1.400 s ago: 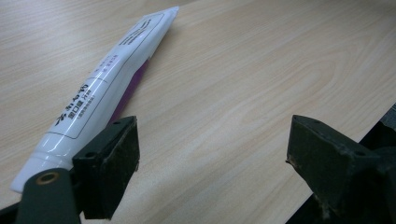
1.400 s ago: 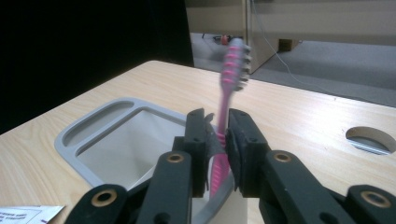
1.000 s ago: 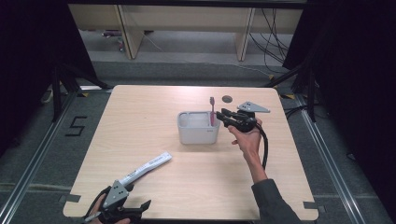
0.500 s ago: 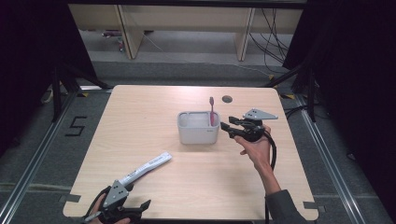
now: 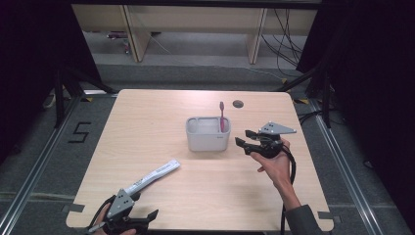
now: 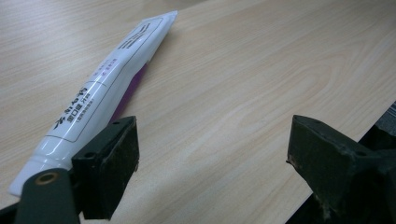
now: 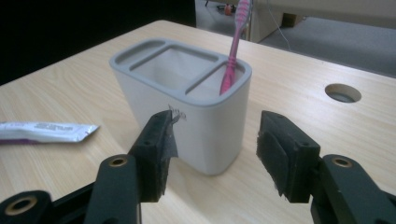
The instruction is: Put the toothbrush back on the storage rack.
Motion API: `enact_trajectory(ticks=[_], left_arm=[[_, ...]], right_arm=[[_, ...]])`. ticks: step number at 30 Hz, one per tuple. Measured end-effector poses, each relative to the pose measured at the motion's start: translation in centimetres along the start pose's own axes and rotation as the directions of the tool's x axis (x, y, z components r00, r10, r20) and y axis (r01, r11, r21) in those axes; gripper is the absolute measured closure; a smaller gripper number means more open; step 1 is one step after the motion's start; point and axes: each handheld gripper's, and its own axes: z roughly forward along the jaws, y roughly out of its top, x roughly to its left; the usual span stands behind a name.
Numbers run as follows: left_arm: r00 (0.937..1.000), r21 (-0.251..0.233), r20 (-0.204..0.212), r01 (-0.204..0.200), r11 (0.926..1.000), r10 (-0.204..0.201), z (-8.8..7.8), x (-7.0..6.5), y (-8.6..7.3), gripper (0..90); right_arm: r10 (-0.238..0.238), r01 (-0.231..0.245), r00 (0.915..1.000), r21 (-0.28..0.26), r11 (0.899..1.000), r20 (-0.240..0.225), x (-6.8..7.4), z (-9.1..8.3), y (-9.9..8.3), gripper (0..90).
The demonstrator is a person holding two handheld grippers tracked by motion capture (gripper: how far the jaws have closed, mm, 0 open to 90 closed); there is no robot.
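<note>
So the right gripper (image 5: 244,139) is sitting just off the side of the grey holder (image 5: 207,134), jaws spread apart with nothing between them. They've just been opening up. From the right gripper view the holder (image 7: 187,102) stands right ahead of the jaws, close but not touching either pad, and it's split into compartments. The pink toothbrush (image 7: 233,44) stands in the narrow end compartment, the one nearest the jaws, leaning a bit with its head up top. In the high view the toothbrush (image 5: 222,116) pokes up from the end of the holder that faces the right gripper.

The left gripper (image 5: 139,210) is down at the near edge of the table (image 5: 161,112), jaws wide open and holding nothing. In its own view the white toothpaste tube (image 6: 100,81) lies flat on the wood, running away past the outer side of the left-hand jaw, cap end closest to it, not between the pads. Can't tell if it actually touches that jaw
</note>
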Motion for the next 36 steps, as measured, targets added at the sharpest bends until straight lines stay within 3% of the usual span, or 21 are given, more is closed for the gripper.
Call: enact_trajectory(ticks=[2, 5, 9, 13, 15, 21, 22, 23, 24, 25, 26, 27, 28, 30, 34, 35, 36], left_arm=[[1.0, 0.002, 0.003, -0.009, 1.0, 0.009, 0.0, 0.0, 0.0, 16.3], [1.0, 0.007, -0.004, -0.006, 1.0, 0.006, 0.0, 0.0, 0.0, 16.3], [0.9999, 0.004, 0.002, -0.015, 0.9999, 0.015, -0.1, 0.1, 0.0, 16.2], [0.9999, 0.002, 0.003, -0.011, 0.9999, 0.011, -0.1, 0.1, 0.0, 16.0], [1.0, -0.002, 0.003, -0.005, 1.0, 0.005, -0.1, 0.1, 0.0, 16.0], [1.0, -0.009, 0.003, 0.0, 1.0, 0.0, -0.1, 0.1, 0.0, 15.9], [1.0, -0.011, 0.003, 0.001, 0.9999, -0.001, -0.1, 0.1, 0.0, 15.9], [1.0, -0.011, 0.003, 0.002, 0.9999, -0.002, -0.1, 0.1, 0.0, 15.8], [1.0, -0.011, 0.003, 0.0, 0.9999, 0.0, -0.1, 0.1, 0.0, 15.9], [1.0, -0.01, 0.003, 0.0, 0.9999, 0.0, -0.1, 0.1, 0.0, 15.8], [1.0, -0.01, 0.003, 0.0, 0.9999, 0.0, -0.1, 0.1, 0.0, 15.8], [1.0, -0.007, 0.004, -0.004, 1.0, 0.004, -0.1, 0.1, 0.0, 15.9], [1.0, -0.006, 0.003, -0.005, 1.0, 0.005, -0.1, 0.1, 0.0, 15.9], [1.0, -0.004, 0.003, -0.006, 1.0, 0.006, -0.1, 0.1, 0.0, 15.9], [1.0, -0.011, 0.003, 0.001, 0.9999, -0.001, 0.0, 0.0, 0.0, 15.9], [1.0, -0.01, 0.004, 0.0, 0.9999, 0.0, 0.0, 0.1, 0.0, 15.8], [1.0, -0.01, 0.004, 0.0, 1.0, 0.0, 0.0, 0.1, 0.0, 15.9]], right_arm=[[0.034, -0.034, 0.9993, 0.004, 0.999, -0.011, 0.5, -0.4, -0.7, 46.3], [-0.005, 0.005, 1.0, 0.034, 0.999, -0.005, 0.5, -0.8, -1.4, 46.3], [0.027, -0.026, 0.9996, 0.066, 0.997, -0.008, 1.3, -1.3, -2.4, 46.2], [-0.011, 0.011, 0.9999, 0.077, 0.997, -0.009, 1.6, -1.5, -3.1, 46.0], [0.014, -0.012, 0.9998, 0.094, 0.995, -0.017, 2.1, -1.8, -3.4, 45.9], [-0.003, 0.006, 0.9995, 0.104, 0.995, -0.031, 2.4, -2.1, -4.4, 45.3], [0.016, -0.014, 0.9995, 0.101, 0.995, -0.026, 2.6, -2.2, -4.5, 45.1], [-0.006, 0.009, 0.9995, 0.105, 0.994, -0.03, 2.5, -2.2, -4.6, 44.8], [0.021, -0.018, 0.9993, 0.101, 0.995, -0.031, 2.7, -2.2, -4.8, 44.4], [0.002, 0.001, 0.9996, 0.105, 0.995, -0.027, 2.6, -2.4, -4.8, 44.4], [0.024, -0.02, 0.9991, 0.112, 0.994, -0.036, 2.8, -2.4, -5.0, 44.2], [-0.002, 0.006, 0.9993, 0.11, 0.994, -0.038, 2.7, -2.4, -5.1, 43.8], [0.043, -0.038, 0.9984, 0.123, 0.992, -0.037, 3.0, -2.5, -5.3, 43.3], [0.014, -0.01, 0.9993, 0.108, 0.994, -0.034, 2.9, -2.5, -5.5, 42.5], [0.031, -0.027, 0.999, 0.137, 0.99, -0.032, 3.3, -2.8, -5.8, 40.4], [0.008, -0.004, 0.9995, 0.122, 0.993, -0.032, 3.2, -2.8, -5.8, 40.2], [0.055, -0.049, 0.9977, 0.132, 0.99, -0.04, 3.6, -2.9, -5.9, 39.9]])
